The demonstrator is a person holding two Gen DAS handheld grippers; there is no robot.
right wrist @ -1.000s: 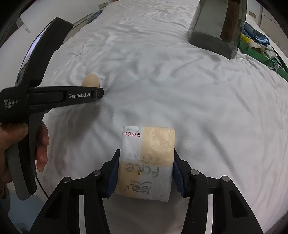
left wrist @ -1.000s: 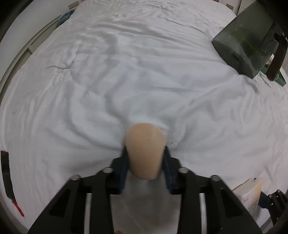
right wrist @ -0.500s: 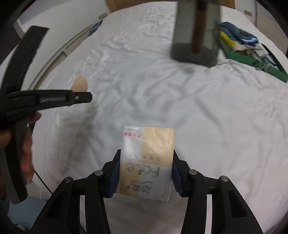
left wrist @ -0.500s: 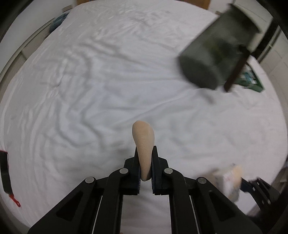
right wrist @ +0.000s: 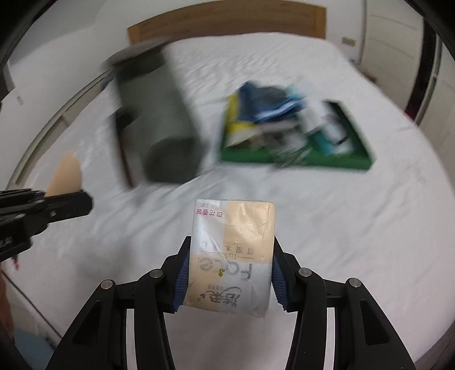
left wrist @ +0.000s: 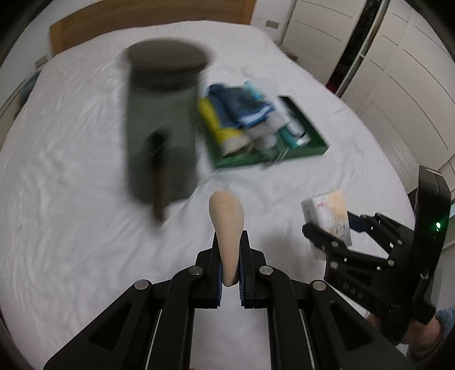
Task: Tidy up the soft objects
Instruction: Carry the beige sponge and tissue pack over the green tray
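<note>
- Left gripper (left wrist: 229,257) is clamped tight on a beige sponge (left wrist: 227,224), which sticks out past the fingertips.
- Right gripper (right wrist: 230,277) squeezes a tissue pack (right wrist: 231,256) between its pads, above the bed (right wrist: 327,222).

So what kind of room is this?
Most likely a bedroom. There is a big bed with a white sheet, a wooden headboard behind it, and tall white wardrobe doors along the wall.

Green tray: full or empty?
Full. The green tray on the bed is heaped with blue and yellow fabrics piled above its rim; both views show it.
</note>
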